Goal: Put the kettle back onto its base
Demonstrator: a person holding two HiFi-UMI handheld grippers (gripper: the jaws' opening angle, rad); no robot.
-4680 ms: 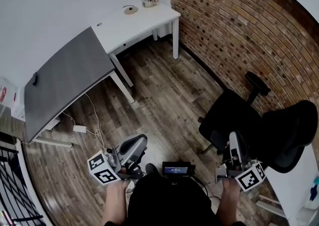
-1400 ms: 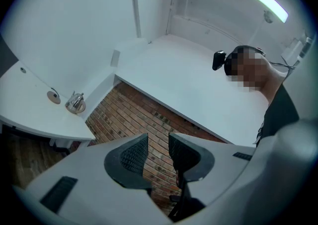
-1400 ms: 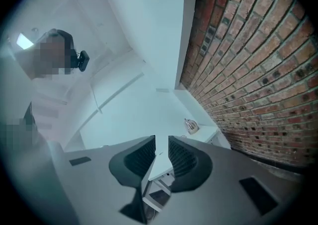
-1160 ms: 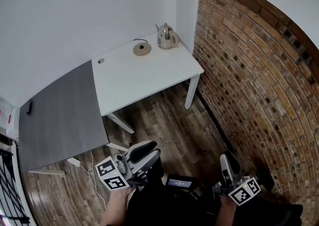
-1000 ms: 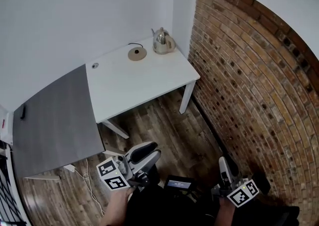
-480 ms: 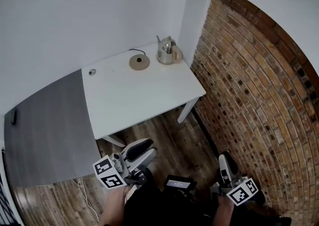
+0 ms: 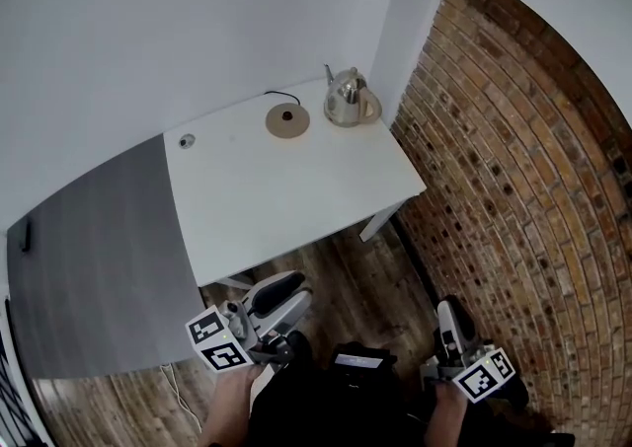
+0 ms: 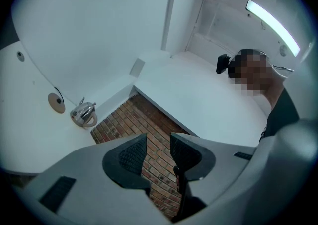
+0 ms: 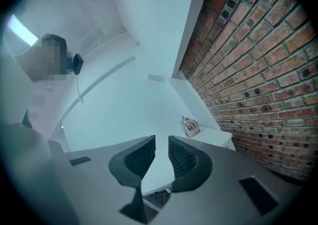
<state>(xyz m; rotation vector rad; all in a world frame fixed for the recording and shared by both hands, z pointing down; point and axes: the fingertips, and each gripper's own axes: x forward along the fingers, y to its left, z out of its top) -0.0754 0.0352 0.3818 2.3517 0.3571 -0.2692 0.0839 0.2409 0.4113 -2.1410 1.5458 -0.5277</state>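
A shiny metal kettle (image 7: 352, 100) stands at the white desk's far right corner, beside its round tan base (image 7: 287, 120), which lies empty to the left with a black cord behind it. Both also show small in the left gripper view, the kettle (image 8: 83, 114) right of the base (image 8: 56, 103). The right gripper view has the kettle (image 9: 190, 126) far ahead. My left gripper (image 7: 288, 295) is held low before the desk's near edge, open and empty. My right gripper (image 7: 446, 313) is over the floor by the brick wall, jaws slightly apart, nothing between them. Both are far from the kettle.
The white desk (image 7: 296, 188) has a small grommet near its left edge. A grey desk (image 7: 89, 258) adjoins it on the left. A brick wall (image 7: 513, 188) runs along the right, and a white pillar (image 7: 415, 11) stands behind the kettle. Wooden floor lies below.
The desk has come nearer in the head view as both grippers moved forward toward it. Kettle and base stay where they were.
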